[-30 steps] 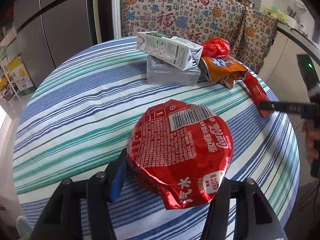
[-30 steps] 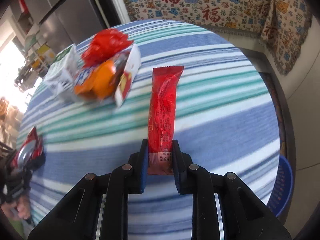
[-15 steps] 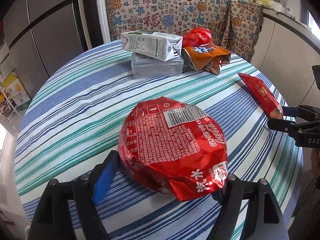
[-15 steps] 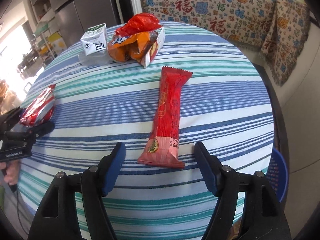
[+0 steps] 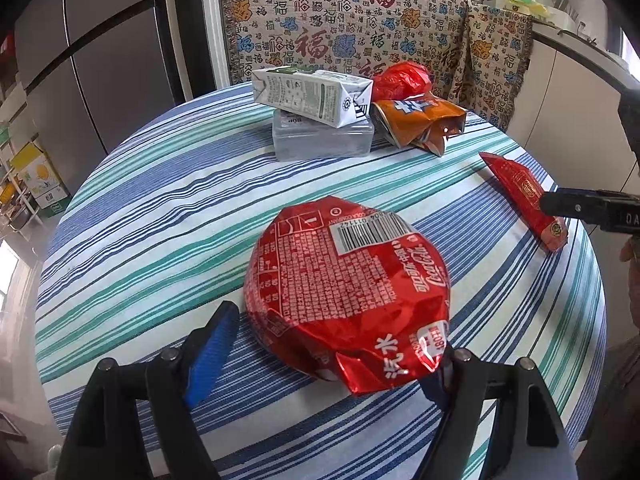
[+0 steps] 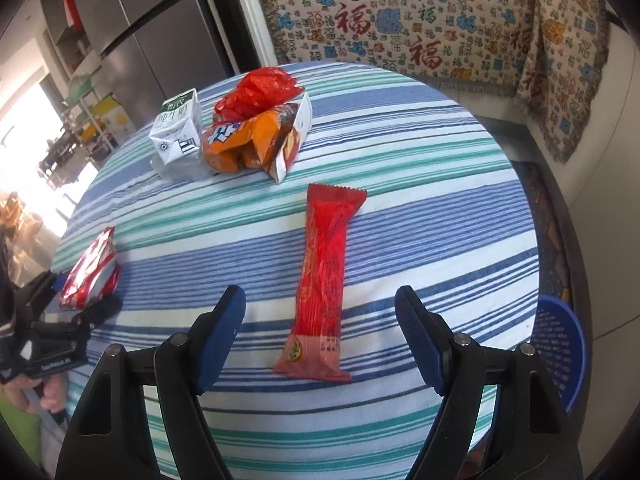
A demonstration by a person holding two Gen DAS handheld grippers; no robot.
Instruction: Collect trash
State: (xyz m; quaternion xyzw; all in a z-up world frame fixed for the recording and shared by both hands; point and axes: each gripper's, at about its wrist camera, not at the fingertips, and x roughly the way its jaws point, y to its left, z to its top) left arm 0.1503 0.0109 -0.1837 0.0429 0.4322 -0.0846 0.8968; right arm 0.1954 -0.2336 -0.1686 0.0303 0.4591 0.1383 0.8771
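Note:
A crumpled red Coca-Cola wrapper (image 5: 348, 292) lies on the striped round table (image 5: 168, 200). My left gripper (image 5: 324, 354) is open, its fingers on either side of the wrapper's near edge. A long red snack wrapper (image 6: 324, 276) lies flat on the table. My right gripper (image 6: 320, 340) is open, its fingers wide apart around the wrapper's near end, not touching it. The long wrapper also shows in the left wrist view (image 5: 524, 196). The Coca-Cola wrapper also shows in the right wrist view (image 6: 90, 270).
At the table's far side lie a white milk carton (image 5: 312, 96) on a clear plastic box (image 5: 320, 140), an orange snack bag (image 5: 416, 122) and a red plastic bag (image 5: 404, 80). A blue basket (image 6: 560, 356) stands on the floor at the right.
My right gripper opened and let go of the long red wrapper, which now lies on the table. My left gripper opened too and sits wider around the Coca-Cola wrapper.

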